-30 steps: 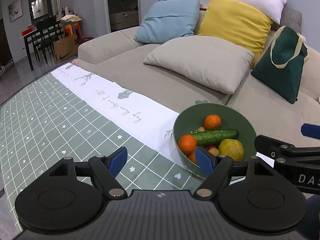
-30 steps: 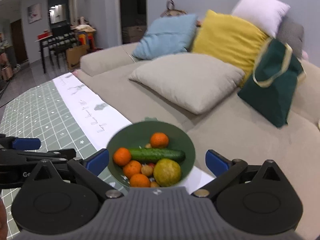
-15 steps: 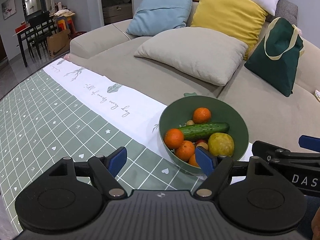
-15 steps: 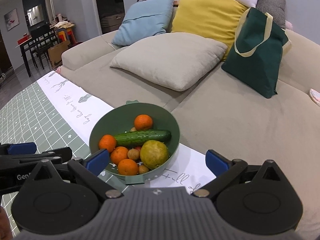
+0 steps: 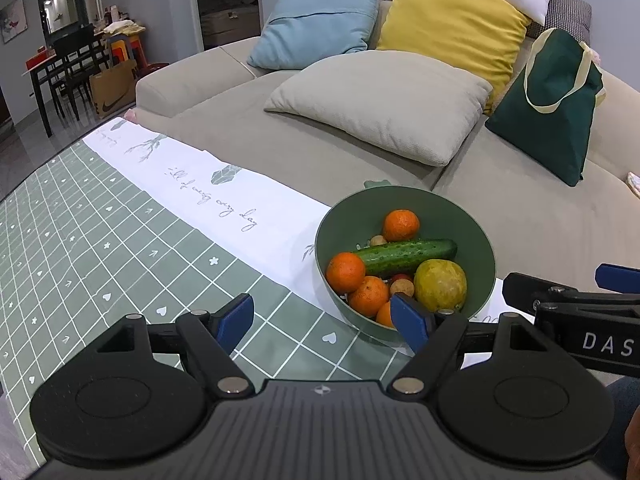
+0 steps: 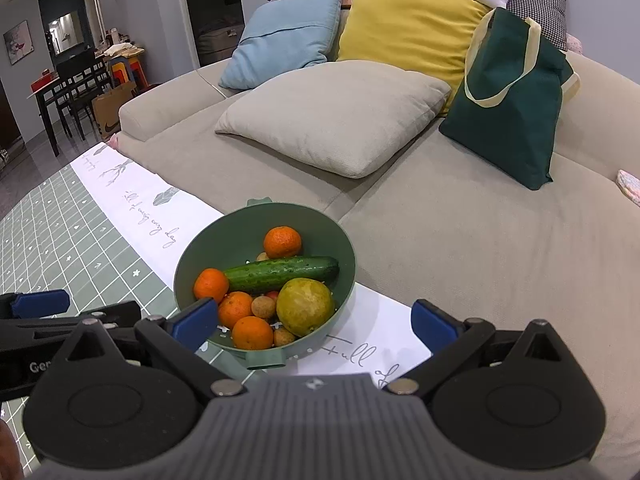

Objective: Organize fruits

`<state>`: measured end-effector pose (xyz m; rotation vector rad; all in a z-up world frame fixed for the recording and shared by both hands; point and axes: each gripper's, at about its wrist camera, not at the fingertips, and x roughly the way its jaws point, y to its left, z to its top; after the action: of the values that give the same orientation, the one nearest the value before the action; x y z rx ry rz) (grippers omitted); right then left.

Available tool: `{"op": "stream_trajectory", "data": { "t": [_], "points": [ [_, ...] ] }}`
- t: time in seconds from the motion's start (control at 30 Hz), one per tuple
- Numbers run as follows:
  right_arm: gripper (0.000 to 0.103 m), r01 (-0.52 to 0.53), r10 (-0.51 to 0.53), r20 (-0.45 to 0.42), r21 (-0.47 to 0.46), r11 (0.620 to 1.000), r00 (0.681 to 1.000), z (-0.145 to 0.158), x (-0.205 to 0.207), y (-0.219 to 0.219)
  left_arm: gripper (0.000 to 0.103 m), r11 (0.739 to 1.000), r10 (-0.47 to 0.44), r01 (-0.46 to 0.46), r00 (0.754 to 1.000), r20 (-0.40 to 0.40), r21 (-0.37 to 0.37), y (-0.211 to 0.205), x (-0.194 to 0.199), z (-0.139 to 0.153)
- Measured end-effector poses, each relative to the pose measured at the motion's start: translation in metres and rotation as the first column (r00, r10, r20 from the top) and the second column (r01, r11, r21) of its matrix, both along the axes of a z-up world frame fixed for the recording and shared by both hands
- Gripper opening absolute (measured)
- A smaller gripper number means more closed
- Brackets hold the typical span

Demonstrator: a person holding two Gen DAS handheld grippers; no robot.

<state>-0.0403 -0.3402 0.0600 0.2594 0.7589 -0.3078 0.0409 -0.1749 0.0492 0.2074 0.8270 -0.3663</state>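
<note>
A green bowl (image 5: 440,204) (image 6: 192,256) stands on the table near its far edge. It holds several oranges (image 5: 346,272) (image 6: 282,241), a cucumber (image 5: 406,255) (image 6: 282,273), a large yellow-green fruit (image 5: 440,285) (image 6: 305,306) and small brown fruits (image 6: 264,306). My left gripper (image 5: 326,322) is open, just left of the bowl and above the cloth, with nothing between its fingers. My right gripper (image 6: 314,320) is open too, its blue pads either side of the bowl's near rim without touching it.
A green gridded tablecloth (image 5: 100,248) with a white border (image 5: 240,208) covers the table. Behind it is a beige sofa (image 6: 460,232) with cushions (image 5: 380,104) and a dark green tote bag (image 6: 512,104). A dining table with chairs (image 5: 72,64) stands far left.
Both views have shifted a little; the bowl now sits slightly higher and more central in the right wrist view. Both grippers stay open and nothing in the bowl has moved.
</note>
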Motion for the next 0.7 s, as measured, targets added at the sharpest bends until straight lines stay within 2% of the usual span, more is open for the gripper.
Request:
{"op": "stream_trajectory", "data": {
  "t": [0.7],
  "points": [
    [0.098,0.003,-0.003,-0.003,-0.002,1.000,1.000,-0.0019,0.0004,-0.0021,0.091,1.000,-0.003,0.003,1.000,0.001,0.006,-0.0003,-0.0011,0.0005]
  ]
}}
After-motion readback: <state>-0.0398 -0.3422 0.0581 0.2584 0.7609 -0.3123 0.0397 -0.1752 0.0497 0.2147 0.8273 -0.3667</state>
